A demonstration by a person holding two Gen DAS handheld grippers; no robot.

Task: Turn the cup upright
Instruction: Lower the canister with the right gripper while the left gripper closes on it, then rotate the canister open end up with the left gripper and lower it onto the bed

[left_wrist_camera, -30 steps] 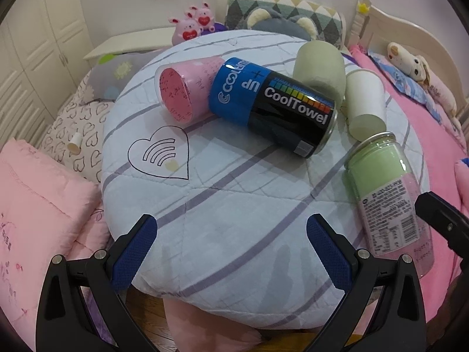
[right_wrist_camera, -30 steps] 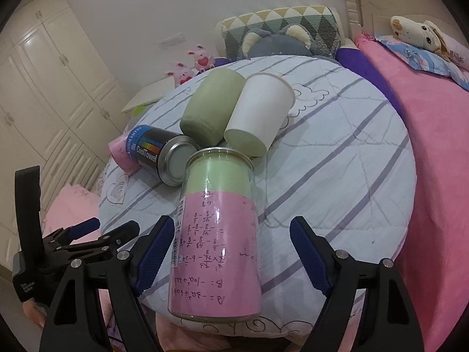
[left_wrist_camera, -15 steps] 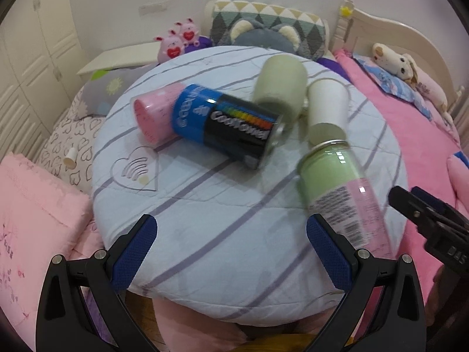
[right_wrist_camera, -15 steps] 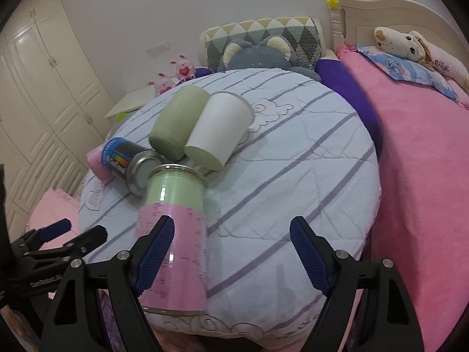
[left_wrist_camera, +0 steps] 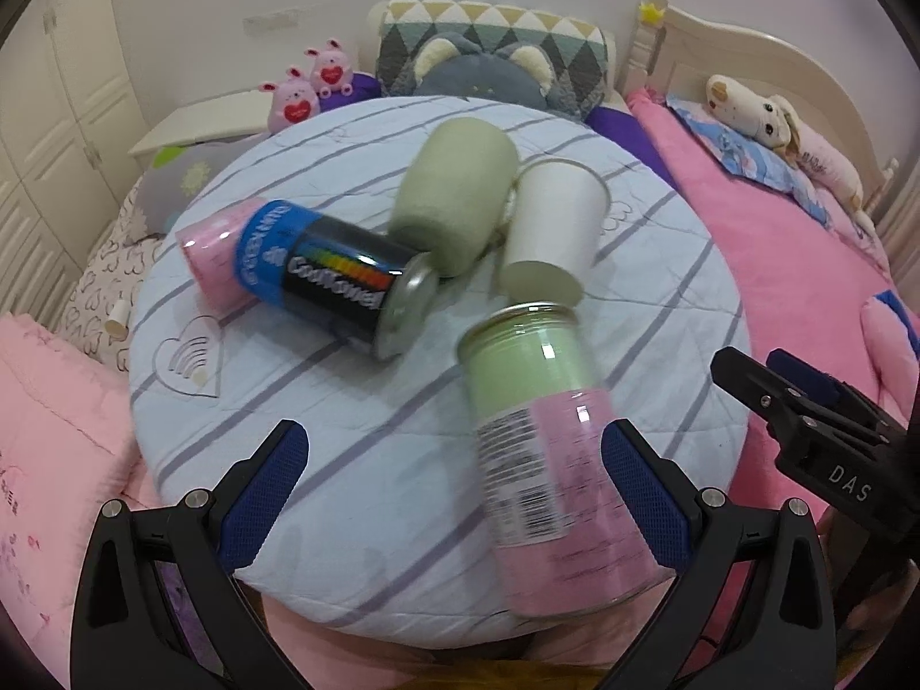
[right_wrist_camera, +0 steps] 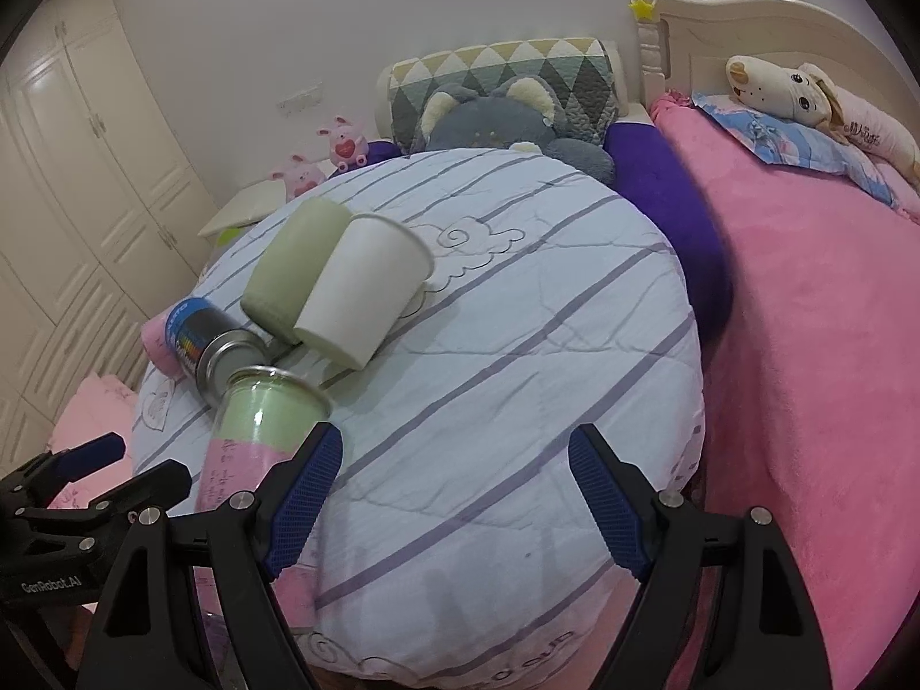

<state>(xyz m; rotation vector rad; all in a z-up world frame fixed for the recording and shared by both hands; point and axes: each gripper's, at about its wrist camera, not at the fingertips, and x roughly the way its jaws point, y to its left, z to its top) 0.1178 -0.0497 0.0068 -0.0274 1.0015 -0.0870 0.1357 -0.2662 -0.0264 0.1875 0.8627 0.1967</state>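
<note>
Both tongs spread and empty, pulled back from a round cushion of toppled cups.

Left wrist view: the left tongs point(left_wrist_camera: 454, 489) hang spread wide, pinching nothing, and have backed away over the last second, so the whole round striped quilted cushion point(left_wrist_camera: 356, 460) now shows. The clear green-and-pink labelled plastic cup point(left_wrist_camera: 546, 454) lies on its side at the near right edge, beside the right pad, nearer than before. The sage green ceramic cup point(left_wrist_camera: 454, 201), white paper cup point(left_wrist_camera: 552, 230), blue-black towel can point(left_wrist_camera: 339, 276) and pink cup point(left_wrist_camera: 210, 247) lie toppled mid-cushion. Right wrist view: the right tongs point(right_wrist_camera: 454, 494) are likewise spread and empty; the green-and-pink cup point(right_wrist_camera: 253, 443) has slid out left of them. No cup is upright yet; I judge the left tongs better placed for it.
</note>
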